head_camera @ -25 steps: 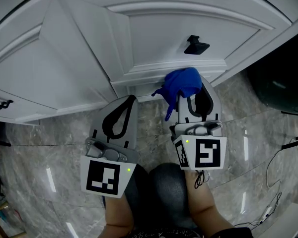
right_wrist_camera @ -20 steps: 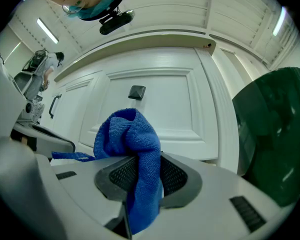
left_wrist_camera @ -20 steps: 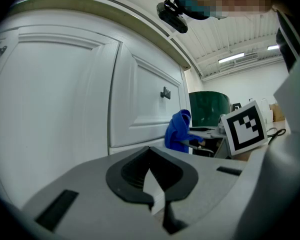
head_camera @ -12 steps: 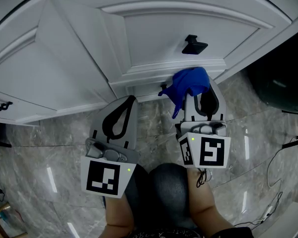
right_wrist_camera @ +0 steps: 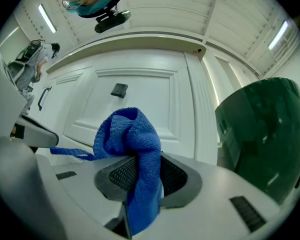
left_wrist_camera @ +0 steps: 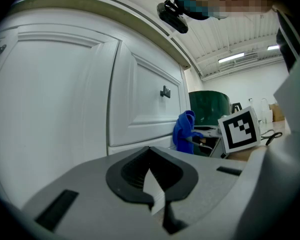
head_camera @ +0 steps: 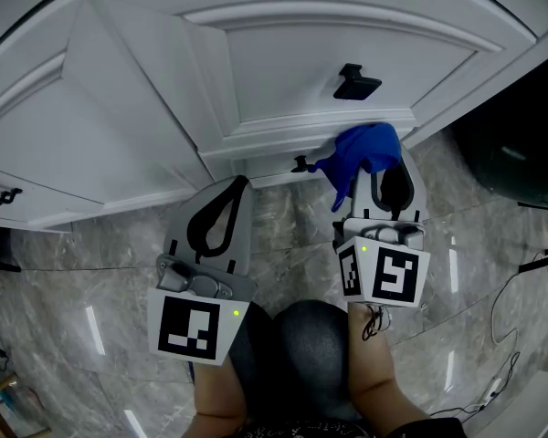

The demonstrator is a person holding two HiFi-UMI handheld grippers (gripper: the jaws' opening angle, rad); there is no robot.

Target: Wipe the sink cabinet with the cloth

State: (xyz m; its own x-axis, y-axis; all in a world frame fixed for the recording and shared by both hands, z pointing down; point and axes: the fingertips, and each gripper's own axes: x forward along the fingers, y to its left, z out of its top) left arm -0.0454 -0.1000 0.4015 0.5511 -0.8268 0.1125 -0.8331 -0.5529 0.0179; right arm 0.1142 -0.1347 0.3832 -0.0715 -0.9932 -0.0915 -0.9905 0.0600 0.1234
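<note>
The cloth (head_camera: 363, 148) is clamped between the jaws of the right gripper (head_camera: 384, 177), bunched above the jaw tips, with one end hanging down through the jaws. In the right gripper view, the cloth (right_wrist_camera: 132, 146) is seen filling the gap of the right gripper (right_wrist_camera: 140, 179). It is held up to the cabinet (head_camera: 164, 108), at the bottom edge of the door (head_camera: 347, 39) and just below the black knob (head_camera: 359, 83). It seems to be touching the white moulding there. A thin corner of the cloth is stretched out to the left along that edge.

The jaws of the left gripper (head_camera: 236, 197) are closed together and nothing is held. It is kept low, apart from the cabinet, over the grey marbled floor (head_camera: 91, 272).

A dark green bin (right_wrist_camera: 262, 134) is set close to the right of the cabinet and bounds the space on that side. A second black handle (head_camera: 2, 192) is seen far to the left on another panel. Thin cables (head_camera: 507, 340) are laid on the floor at the right. A knee (head_camera: 301, 336) is seen between the two grippers.
</note>
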